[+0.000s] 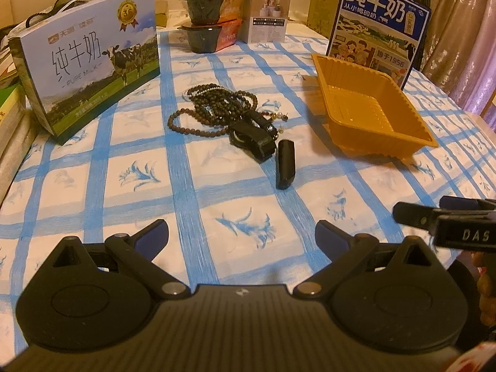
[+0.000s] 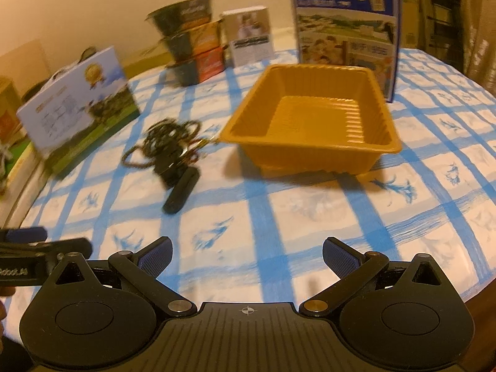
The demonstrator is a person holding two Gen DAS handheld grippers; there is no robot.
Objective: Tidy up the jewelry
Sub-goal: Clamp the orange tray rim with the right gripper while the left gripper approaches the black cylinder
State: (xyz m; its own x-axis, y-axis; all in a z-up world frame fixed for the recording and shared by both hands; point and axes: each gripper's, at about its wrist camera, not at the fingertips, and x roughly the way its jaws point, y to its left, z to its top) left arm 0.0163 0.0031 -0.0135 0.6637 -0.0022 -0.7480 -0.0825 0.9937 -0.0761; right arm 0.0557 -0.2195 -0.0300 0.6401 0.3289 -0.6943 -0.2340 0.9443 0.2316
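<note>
Both black two-finger grippers, left gripper [image 1: 241, 235] and right gripper [image 2: 247, 254], hover low at frame bottom, jaws wide, empty, above the blue-checked tablecloth [image 1: 198, 192].

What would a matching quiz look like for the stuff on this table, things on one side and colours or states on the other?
Things:
1. plastic tray
2. bead necklaces
3. tablecloth
4. left gripper

Descriptions:
A. blue and white checks
B. dark brown, piled in a tangle
C. orange, nothing inside
D. jaws open, holding nothing

Pairs: 1-C, 2-B, 3-A, 4-D
</note>
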